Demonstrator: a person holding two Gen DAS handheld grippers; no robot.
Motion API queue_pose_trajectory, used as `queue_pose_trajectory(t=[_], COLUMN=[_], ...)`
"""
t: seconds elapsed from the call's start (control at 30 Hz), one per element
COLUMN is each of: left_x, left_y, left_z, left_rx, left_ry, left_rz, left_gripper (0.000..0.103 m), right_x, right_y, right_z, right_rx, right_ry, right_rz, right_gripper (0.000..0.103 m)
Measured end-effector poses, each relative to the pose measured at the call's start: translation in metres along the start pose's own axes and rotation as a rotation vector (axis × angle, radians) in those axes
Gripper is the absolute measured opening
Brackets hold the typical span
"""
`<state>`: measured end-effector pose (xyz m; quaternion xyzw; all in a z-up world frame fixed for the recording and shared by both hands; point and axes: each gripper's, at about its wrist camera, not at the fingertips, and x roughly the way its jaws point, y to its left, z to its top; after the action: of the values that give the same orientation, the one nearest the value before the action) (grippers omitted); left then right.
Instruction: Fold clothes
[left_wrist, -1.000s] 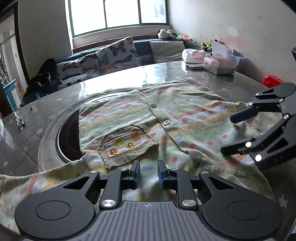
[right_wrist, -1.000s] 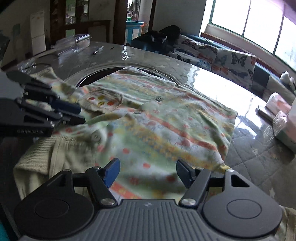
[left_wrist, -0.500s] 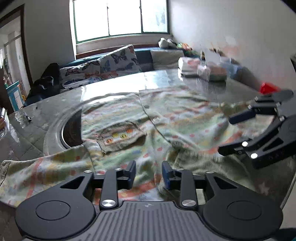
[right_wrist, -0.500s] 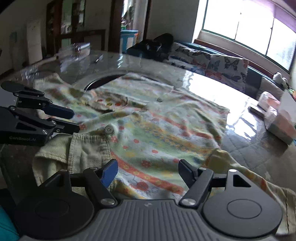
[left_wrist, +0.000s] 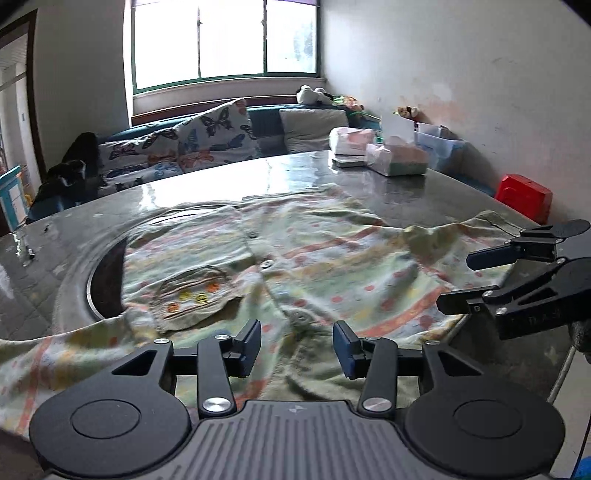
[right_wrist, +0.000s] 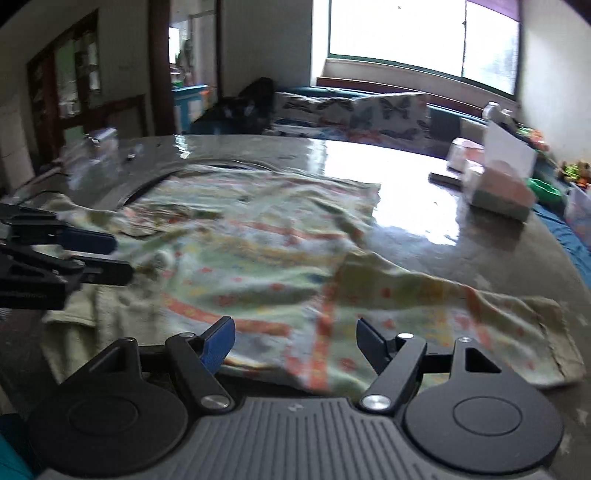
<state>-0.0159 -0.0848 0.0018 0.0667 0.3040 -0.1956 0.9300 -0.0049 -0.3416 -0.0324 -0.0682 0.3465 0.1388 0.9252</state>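
Observation:
A pale green child's shirt (left_wrist: 314, 258) with orange stripes, buttons and a small patch pocket (left_wrist: 192, 295) lies spread face up on the grey table (left_wrist: 295, 173). It also shows in the right wrist view (right_wrist: 266, 251), one sleeve (right_wrist: 480, 314) stretched to the right. My left gripper (left_wrist: 296, 347) is open and empty above the shirt's near hem. My right gripper (right_wrist: 295, 343) is open and empty above the near edge of the shirt. It also shows in the left wrist view (left_wrist: 465, 280), at the right, above the shirt's right edge.
A round dark recess (left_wrist: 105, 280) in the table lies partly under the shirt's left side. Tissue packs and boxes (left_wrist: 395, 158) stand at the table's far right. A red box (left_wrist: 524, 195) is beyond the right edge. A couch with butterfly cushions (left_wrist: 199, 136) stands behind.
My left gripper has opened wider and pulled back and up from the shirt. My right gripper has also drawn back. The shirt's sleeves now lie spread out to both sides.

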Motion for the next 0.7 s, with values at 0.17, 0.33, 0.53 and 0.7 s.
queue_pose_trajectory(t=[0.17, 0.33, 0.53, 0.7], left_x=[0.008, 0.018, 0.021, 0.021], left_y=[-0.012, -0.024, -0.03, -0.031], left_z=[0.005, 0.008, 0.006, 0.007], left_rx=[0.023, 0.048, 0.054, 0.058], left_ry=[0.007, 0.024, 0.035, 0.041], left_rz=[-0.034, -0.06, -0.072, -0.067], left_gripper=[0.047, 0.049, 0.053, 0.057], right_x=[-0.008, -0.022, -0.021, -0.018], right_y=[-0.015, -0.046, -0.103, -0.147], right_z=[-0.011, -0.015, -0.028, -0.037], right_rx=[0.045, 0.125, 0.245, 0.325], right_ry=[-0.007, -0.044, -0.053, -0.057], right_rz=[-0.025, -0.115, -0.283, -0.398], right_gripper=[0.075, 0.075, 0.078, 0.078])
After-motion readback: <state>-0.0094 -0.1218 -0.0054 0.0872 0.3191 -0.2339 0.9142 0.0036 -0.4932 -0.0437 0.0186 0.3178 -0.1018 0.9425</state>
